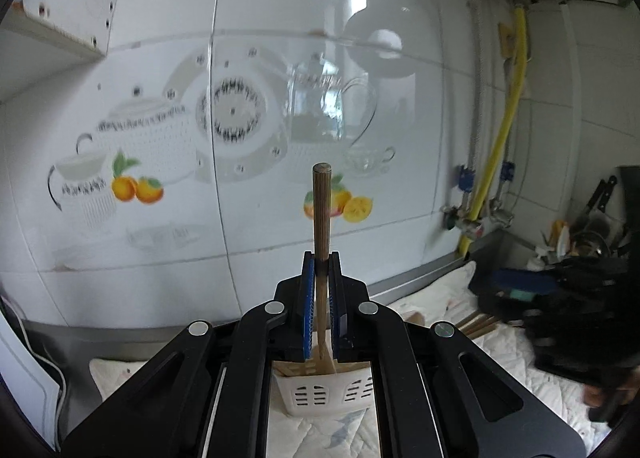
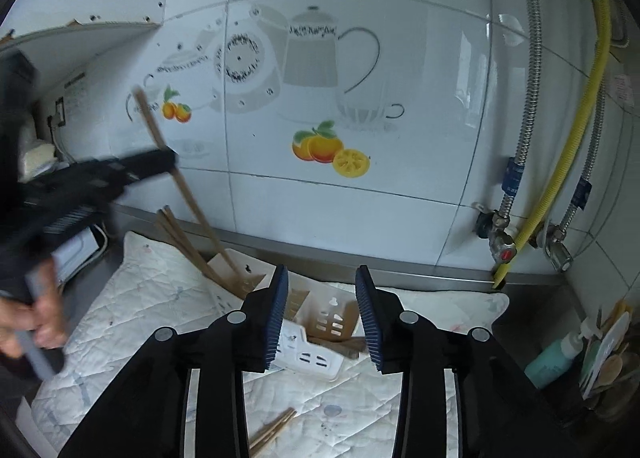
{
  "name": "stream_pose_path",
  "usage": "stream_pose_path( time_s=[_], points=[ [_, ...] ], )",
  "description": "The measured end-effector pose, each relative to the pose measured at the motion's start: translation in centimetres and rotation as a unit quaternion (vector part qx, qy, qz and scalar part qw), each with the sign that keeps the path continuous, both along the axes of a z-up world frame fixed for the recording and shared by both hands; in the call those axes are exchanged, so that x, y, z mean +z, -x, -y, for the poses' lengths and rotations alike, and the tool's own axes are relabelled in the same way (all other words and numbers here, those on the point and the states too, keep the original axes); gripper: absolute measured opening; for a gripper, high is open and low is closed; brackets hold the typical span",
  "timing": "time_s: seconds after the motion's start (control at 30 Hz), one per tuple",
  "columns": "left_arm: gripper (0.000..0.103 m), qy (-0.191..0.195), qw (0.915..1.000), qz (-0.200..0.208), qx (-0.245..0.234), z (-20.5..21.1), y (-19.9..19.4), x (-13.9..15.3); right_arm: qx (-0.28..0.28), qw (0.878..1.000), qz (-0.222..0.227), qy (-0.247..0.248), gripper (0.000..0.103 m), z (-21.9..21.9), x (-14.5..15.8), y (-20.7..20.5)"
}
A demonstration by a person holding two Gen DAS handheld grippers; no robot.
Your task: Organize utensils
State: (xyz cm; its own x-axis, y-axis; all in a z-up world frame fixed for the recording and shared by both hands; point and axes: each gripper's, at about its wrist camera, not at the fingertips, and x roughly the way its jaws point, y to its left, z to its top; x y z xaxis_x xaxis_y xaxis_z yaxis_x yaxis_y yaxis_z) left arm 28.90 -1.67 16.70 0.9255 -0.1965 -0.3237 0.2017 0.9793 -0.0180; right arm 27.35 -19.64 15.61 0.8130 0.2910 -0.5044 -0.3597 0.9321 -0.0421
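The left tool (image 1: pixel 321 258) is clenched on the handle of a long wooden slotted spatula (image 1: pixel 321 214), whose blade hangs below it in the white slotted plastic utensil holder (image 1: pixel 320 392). The right tool (image 2: pixel 322 312) is released, with that holder (image 2: pixel 308 354) just beyond its fingertips on the white quilted cloth (image 2: pixel 152 298) and loose wooden chopsticks (image 2: pixel 272 434) beneath it.

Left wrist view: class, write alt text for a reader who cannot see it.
The left gripper is shut on the handle of a wooden spatula, held upright above a white slotted utensil holder on a quilted cloth. Behind is a glossy tiled wall printed with teapots and oranges.
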Motion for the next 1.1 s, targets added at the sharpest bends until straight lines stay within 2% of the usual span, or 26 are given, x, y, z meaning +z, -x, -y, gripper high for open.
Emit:
stream_pose_path(
  time_s=[0.17,0.33,0.67,0.83,0.9,1.0,1.1],
  points=[
    [0.005,0.013,0.9996,-0.024,0.006,-0.5,-1.0,-1.9,0.005,1.0,0.001,-0.026,0.034,1.0,-0.5,2.3],
    [0.006,0.019,0.9993,-0.032,0.001,-0.8,-1.0,-2.5,-0.001,1.0,-0.008,-0.03,0.034,1.3,-2.4,4.3],
    [0.009,0.029,0.9995,-0.011,-0.009,-0.9,2.2,-1.5,-0.026,0.996,-0.06,-0.06,0.034,1.6,-8.4,9.3],
    [0.023,0.039,0.9992,0.0,-0.01,-2.0,5.5,-1.7,-0.046,0.992,-0.094,-0.071,0.034,0.9,-12.1,11.8],
    [0.026,0.045,0.9989,0.0,-0.011,-2.6,6.9,-2.2,-0.052,0.99,-0.11,-0.073,0.031,0.3,-13.6,12.6],
    [0.037,0.042,0.9991,0.002,-0.003,-3.5,8.9,-3.2,-0.06,0.984,-0.14,-0.089,0.026,-0.5,-16.0,13.6],
    [0.042,0.037,0.9993,0.001,0.005,-4.2,10.3,-4.2,-0.069,0.982,-0.155,-0.085,0.025,-1.7,-17.8,14.3]
  ],
)
